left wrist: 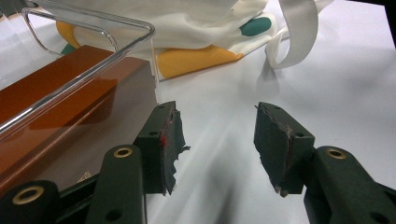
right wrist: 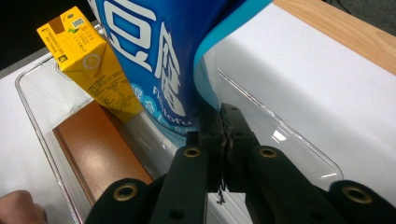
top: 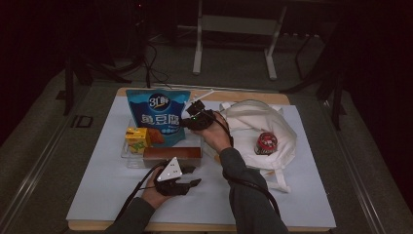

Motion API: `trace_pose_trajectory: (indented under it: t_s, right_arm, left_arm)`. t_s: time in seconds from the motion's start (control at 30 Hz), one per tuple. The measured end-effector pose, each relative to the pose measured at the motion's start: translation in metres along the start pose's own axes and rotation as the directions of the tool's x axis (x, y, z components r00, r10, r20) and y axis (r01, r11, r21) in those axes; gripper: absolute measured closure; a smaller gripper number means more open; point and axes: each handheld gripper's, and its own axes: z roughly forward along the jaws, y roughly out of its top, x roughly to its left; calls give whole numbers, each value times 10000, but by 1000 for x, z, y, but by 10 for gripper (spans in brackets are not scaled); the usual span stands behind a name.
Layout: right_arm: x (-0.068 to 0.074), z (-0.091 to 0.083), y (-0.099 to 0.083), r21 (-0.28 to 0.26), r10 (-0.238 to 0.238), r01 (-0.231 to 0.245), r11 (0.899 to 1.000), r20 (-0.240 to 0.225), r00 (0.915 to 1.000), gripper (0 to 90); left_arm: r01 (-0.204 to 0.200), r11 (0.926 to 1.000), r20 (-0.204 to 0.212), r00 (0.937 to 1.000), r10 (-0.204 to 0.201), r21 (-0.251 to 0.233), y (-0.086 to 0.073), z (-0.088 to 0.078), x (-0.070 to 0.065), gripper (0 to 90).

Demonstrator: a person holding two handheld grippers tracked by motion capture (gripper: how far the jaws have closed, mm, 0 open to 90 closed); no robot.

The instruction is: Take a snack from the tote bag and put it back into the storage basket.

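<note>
A tall blue snack bag [top: 156, 109] stands in a clear plastic tray [top: 127, 158] with a yellow drink carton [top: 136, 139] and a flat brown box [top: 171, 155]. My right gripper [top: 187, 122] reaches in from the right and is shut on the bag's lower side edge. In the right gripper view the jaws [right wrist: 224, 126] pinch the blue bag [right wrist: 154, 60] beside the yellow carton [right wrist: 88, 60] and brown box [right wrist: 98, 149]. My left gripper [top: 192, 178] rests on the table just in front of the tray. It is open [left wrist: 217, 144] with only bare table between its pads, and the brown box [left wrist: 56, 93] lies to its left.
A white tote bag [top: 263, 126] lies crumpled to the right of the tray, with a red round item [top: 267, 142] on it and a strap [left wrist: 299, 32] trailing toward the front. White paper covers the wooden table [top: 243, 97]. The floor around is dark.
</note>
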Motion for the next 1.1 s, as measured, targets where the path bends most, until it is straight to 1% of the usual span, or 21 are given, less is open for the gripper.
trace_pose_trajectory:
  t_s: [0.1, 0.23, 0.43, 0.6, 0.7, 0.77, 0.93, 0.97, 1.03, 1.1]
  right_arm:
    - [1, -4, 0, -65, -50, 50, 10000, -27, 10000, 844]
    - [2, -10, -2, -103, -219, 218, 9997, -40, 9998, 834]
    - [6, -19, -2, -153, -551, 550, 9984, -48, 9985, 817]
    - [8, -27, -2, -106, -752, 753, 9971, 121, 9971, 811]
    - [7, -33, -2, -115, -800, 802, 9967, 219, 9966, 811]
    - [7, -37, -3, -49, -945, 947, 9955, 298, 9951, 810]
    - [1, -52, -6, -133, -995, 1002, 9949, 459, 9940, 811]
    - [1, -52, -6, -133, -995, 1002, 9949, 459, 9940, 811]
    - [-4, -60, -9, -168, -909, 920, 9956, 570, 9942, 812]
    - [-8, -65, -12, -159, -851, 864, 9961, 703, 9939, 812]
  left_arm:
    - [22, 10000, 4, 10000, -22, -2, 0, 0, 0, 496]
    - [23, 10000, -7, 10000, -23, -13, 0, 0, 0, 494]
    - [71, 10000, -15, 10000, -71, 3, 0, 0, 1, 492]
    - [105, 9999, -12, 9999, -105, -11, 0, 0, 1, 492]
    - [198, 9998, -66, 9998, -198, 21, 0, 0, 2, 484]
    - [265, 9996, -37, 9996, -265, 15, 0, 0, 3, 484]
    - [277, 9996, -25, 9996, -277, 15, 0, 0, 3, 485]
    - [277, 9996, -25, 9996, -277, 15, 0, 0, 3, 485]
    - [268, 9996, -31, 9996, -267, 18, 0, 0, 3, 485]
    - [270, 9996, -28, 9996, -270, 19, 0, 0, 3, 484]
